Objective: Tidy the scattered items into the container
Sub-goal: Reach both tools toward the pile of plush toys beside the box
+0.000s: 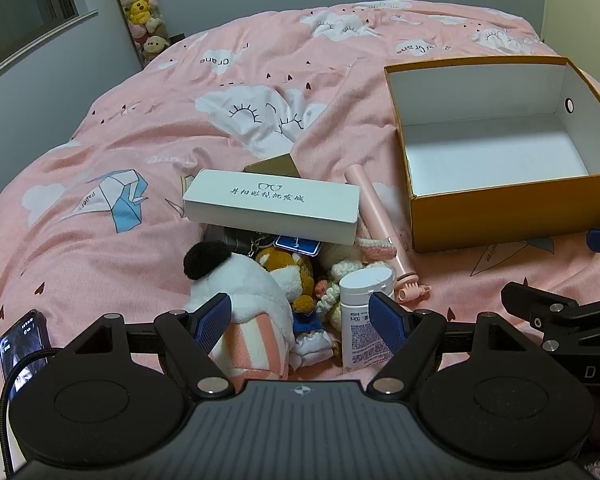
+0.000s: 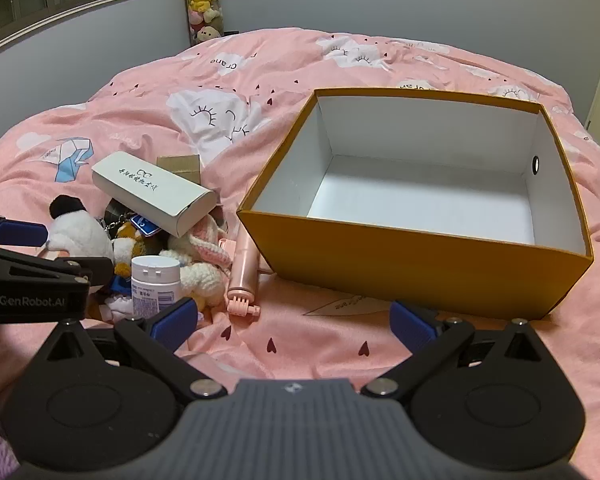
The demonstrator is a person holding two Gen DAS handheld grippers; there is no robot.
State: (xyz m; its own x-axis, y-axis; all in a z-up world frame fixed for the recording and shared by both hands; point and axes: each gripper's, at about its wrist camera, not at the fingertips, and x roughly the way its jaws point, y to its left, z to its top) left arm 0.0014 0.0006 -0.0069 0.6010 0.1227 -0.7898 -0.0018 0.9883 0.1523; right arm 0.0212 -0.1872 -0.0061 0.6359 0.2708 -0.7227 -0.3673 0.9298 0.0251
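Observation:
An orange cardboard box (image 1: pixel 512 208) (image 2: pixel 412 268) with a white inside stands open and empty on the bed, right of a heap of small things. In the heap lie a white glasses case (image 1: pixel 272 206) (image 2: pixel 152 196), a white panda plush (image 1: pixel 240 292) (image 2: pixel 80 232), a white pill bottle (image 1: pixel 364 316) (image 2: pixel 154 284), a pink selfie stick (image 1: pixel 380 220) (image 2: pixel 242 268), a small orange-and-white plush (image 1: pixel 288 268) and crocheted toys (image 2: pixel 196 268). My left gripper (image 1: pixel 300 320) is open just above the panda and the bottle, holding nothing. My right gripper (image 2: pixel 294 322) is open over bare bedding in front of the box.
A pink quilt (image 1: pixel 180 120) (image 2: pixel 300 348) with cloud prints covers the bed. A phone (image 1: pixel 20 348) with a cable lies at the left. A tall clear tube of plush toys (image 1: pixel 140 8) (image 2: pixel 204 0) stands by the far wall, next to a window.

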